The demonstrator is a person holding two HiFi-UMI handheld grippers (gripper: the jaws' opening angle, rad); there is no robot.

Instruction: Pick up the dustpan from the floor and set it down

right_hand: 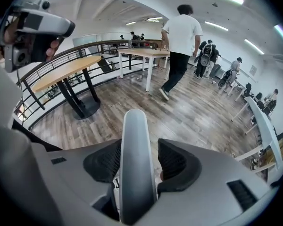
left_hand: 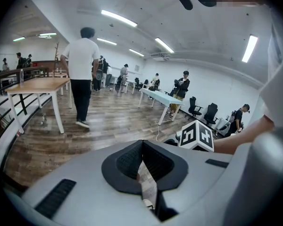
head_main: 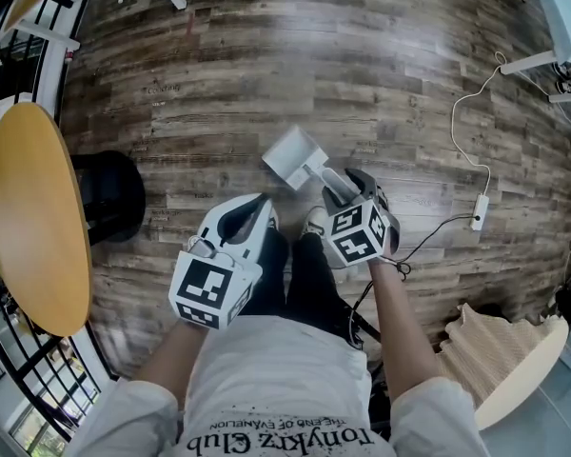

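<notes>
A light grey dustpan lies on the wood floor just ahead of my feet, its long handle pointing back at me. My right gripper points steeply down over that handle. In the right gripper view the handle runs up between the jaws, close against the left pad, with a clear gap to the right pad, so the right gripper is open around it. My left gripper hovers to the left of the dustpan, apart from it. Its jaws meet at the tips with nothing held.
A round yellow table on a black base stands at the left, beside a railing. A white cable and adapter lie on the floor at the right, with white table legs beyond. A person walks farther off.
</notes>
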